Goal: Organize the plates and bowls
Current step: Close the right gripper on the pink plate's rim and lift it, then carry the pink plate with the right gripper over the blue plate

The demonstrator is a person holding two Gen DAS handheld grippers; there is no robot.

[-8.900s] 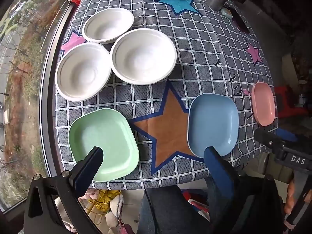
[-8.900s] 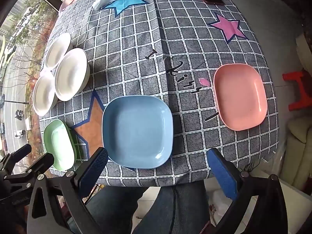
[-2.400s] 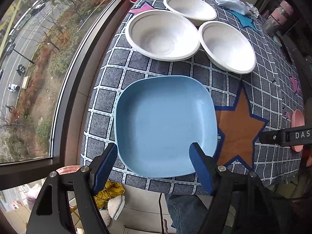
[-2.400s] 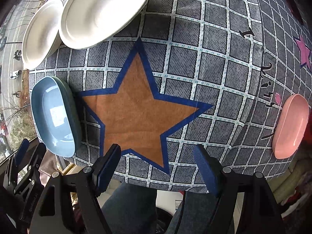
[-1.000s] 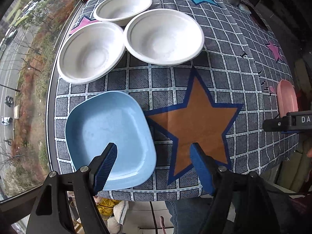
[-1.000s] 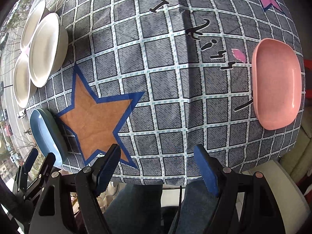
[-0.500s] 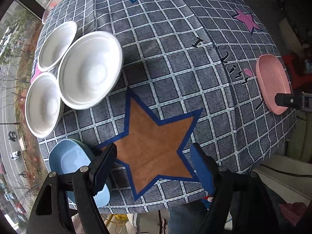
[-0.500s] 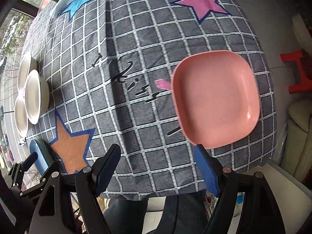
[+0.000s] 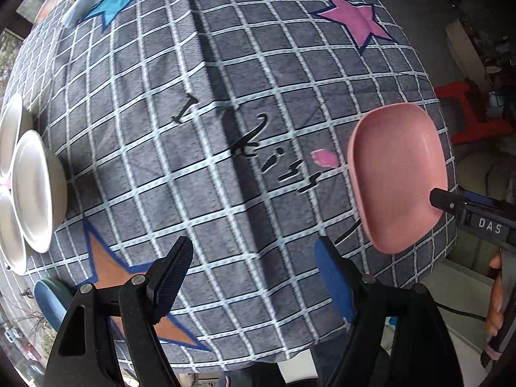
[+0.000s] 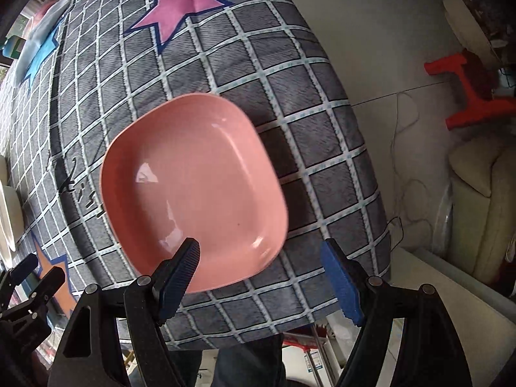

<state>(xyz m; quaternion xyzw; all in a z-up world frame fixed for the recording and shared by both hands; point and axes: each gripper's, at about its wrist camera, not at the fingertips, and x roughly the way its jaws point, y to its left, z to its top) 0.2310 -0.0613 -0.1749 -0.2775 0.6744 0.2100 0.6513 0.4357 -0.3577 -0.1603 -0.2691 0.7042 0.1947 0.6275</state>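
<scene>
- Tabletop [image 9: 225, 103], under a grey checked cloth with stars, is carrying everything; the person's legs are showing below its near edge.
- Pink plate [image 10: 193, 190], a rounded square with no real long axis, is lying flat near the cloth's right-hand near corner, well apart from the other dishes.
- White bowls [image 9: 32, 190] are sitting clustered at the far left edge, rims touching or nearly so.
- Blue plate [image 9: 53, 296] is showing only as a sliver at the near left corner, below the bowls; whether anything lies under it cannot be told.
- Right tool [image 10: 258, 277] is pointing down and hanging released, nothing between its jaws; the pink plate is lying just ahead of it and slightly to its left, one fingertip overlapping the plate's near rim in view, the other over bare cloth.
- Left tool [image 9: 254, 274] is likewise released and empty, hovering over mid-cloth, with the pink plate off to its right.
- Judgement: the right hand is clearly the nearer, so the pick is probably falling to it, with a small shift left to bring the near rim between the jaws.
</scene>
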